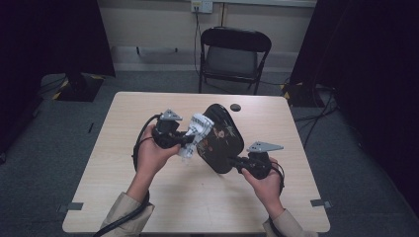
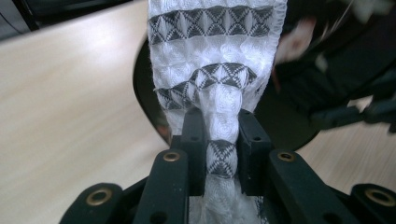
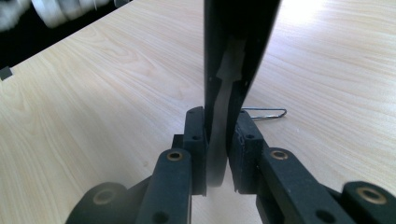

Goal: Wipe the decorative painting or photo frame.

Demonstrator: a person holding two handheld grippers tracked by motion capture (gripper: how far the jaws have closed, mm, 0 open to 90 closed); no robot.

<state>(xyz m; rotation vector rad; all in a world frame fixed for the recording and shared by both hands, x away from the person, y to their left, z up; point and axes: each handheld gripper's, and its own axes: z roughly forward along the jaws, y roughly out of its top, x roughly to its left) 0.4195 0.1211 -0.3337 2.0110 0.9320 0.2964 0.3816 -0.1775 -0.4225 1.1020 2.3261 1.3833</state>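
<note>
Tray (image 1: 223, 138) tilted on edge, R gripper (image 3: 217, 140) clamping rim; L gripper (image 2: 222, 140) pinching cloth (image 2: 217, 56).

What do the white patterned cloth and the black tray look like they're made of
The cloth looks like woven cotton, matte, with a puckered waffle texture and grey diamond bands. The tray seems lacquered wood or plastic: thin rigid edge, smooth dark gloss, small painted motifs. Which one, I can't tell.

We wear beige sleeves (image 1: 123, 207); our matte black plastic grippers (image 1: 190, 139) carry brass-ringed screws, grey triangular plates and black cables.
</note>
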